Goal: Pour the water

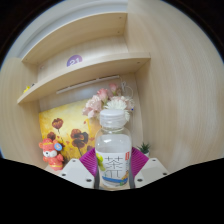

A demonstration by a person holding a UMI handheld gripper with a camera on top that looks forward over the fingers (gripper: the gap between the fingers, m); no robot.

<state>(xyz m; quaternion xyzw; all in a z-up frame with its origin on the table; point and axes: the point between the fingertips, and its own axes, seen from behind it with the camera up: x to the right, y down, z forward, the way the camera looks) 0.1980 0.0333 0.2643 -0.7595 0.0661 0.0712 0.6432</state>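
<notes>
Jaws clamped on water bottle (115, 150) — its base hidden — flowers (108, 100) behind.

Soft, warm indoor light with strong fisheye bending

The scene is lit evenly and rather brightly, with a warm yellowish tone on the wooden shelf (85, 75) and wall panels. The light seems to come from above and in front, because a darker shadow lies under the shelf board and in the corner behind it. The clear bottle (114, 150) shows pale highlights on its cap and shoulder, but no hard glare. Straight edges of the shelf curve strongly, more so away from the centre. Details are soft everywhere: the label on the bottle is not readable, and the flowers (108, 101) and small toy (50, 152) look slightly blurred.
</notes>
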